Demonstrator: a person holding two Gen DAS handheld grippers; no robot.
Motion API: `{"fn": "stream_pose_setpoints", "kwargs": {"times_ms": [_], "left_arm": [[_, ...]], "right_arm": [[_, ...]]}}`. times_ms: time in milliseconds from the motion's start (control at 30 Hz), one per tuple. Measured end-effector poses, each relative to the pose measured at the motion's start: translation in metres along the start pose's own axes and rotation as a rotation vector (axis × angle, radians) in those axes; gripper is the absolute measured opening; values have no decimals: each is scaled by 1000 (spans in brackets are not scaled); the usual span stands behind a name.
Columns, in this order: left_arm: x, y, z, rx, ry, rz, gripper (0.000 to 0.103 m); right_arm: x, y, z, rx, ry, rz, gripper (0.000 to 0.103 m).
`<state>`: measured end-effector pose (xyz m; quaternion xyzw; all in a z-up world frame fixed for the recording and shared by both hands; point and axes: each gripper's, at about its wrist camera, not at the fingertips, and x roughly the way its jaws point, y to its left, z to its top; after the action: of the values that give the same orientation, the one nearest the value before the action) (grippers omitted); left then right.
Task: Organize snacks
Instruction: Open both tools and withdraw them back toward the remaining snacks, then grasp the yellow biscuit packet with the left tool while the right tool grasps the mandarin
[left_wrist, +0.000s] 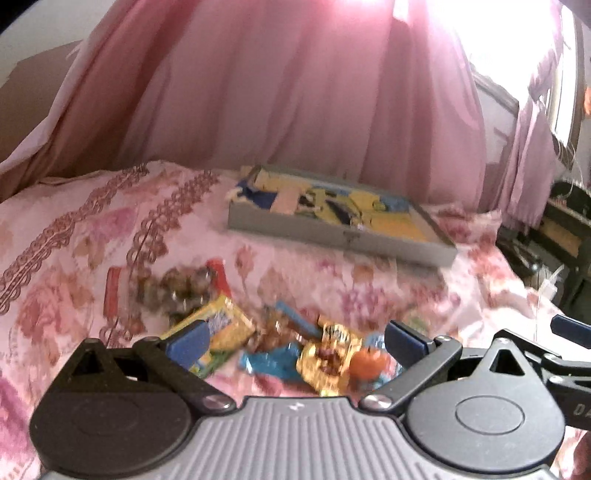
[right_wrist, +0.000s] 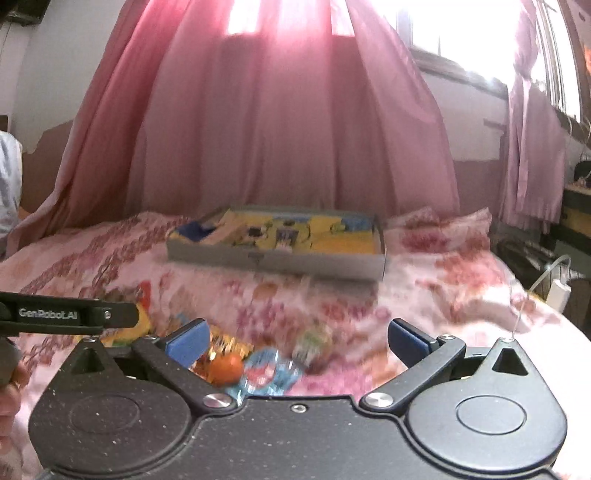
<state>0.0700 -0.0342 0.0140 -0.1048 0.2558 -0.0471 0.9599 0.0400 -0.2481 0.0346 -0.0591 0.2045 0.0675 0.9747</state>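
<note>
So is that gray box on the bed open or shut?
Open. The gray box has no lid on; yellow and blue packets show inside.

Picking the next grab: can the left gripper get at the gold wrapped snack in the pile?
Probably yes. The left gripper is open and empty, and the gold wrapped snack lies on top of the pile between its fingers, nothing covering it. The orange ball crowds its right side.

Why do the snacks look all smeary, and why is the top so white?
Left wrist view: the snack pile on the bedspread is smeared by motion blur, and window light behind the pink curtain washes the top out to white. Right wrist view: the snacks are smeared too, the grey box is soft, glare floods the upper right, and the fisheye lens bends the edges.
</note>
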Motion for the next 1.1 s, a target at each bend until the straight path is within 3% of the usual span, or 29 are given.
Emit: {"fn": "stream_pose_setpoints", "kwargs": {"times_ms": [267, 467, 1100], "left_arm": [[-5, 2, -24, 21, 90, 33, 102], [-4, 3, -35, 37, 144, 55, 102], [-4, 13, -35, 43, 168, 114, 102]], "right_arm": [[-5, 4, -23, -4, 114, 5, 102], [1, 5, -30, -2, 152, 20, 102], [17, 7, -35, 35, 198, 61, 102]]}}
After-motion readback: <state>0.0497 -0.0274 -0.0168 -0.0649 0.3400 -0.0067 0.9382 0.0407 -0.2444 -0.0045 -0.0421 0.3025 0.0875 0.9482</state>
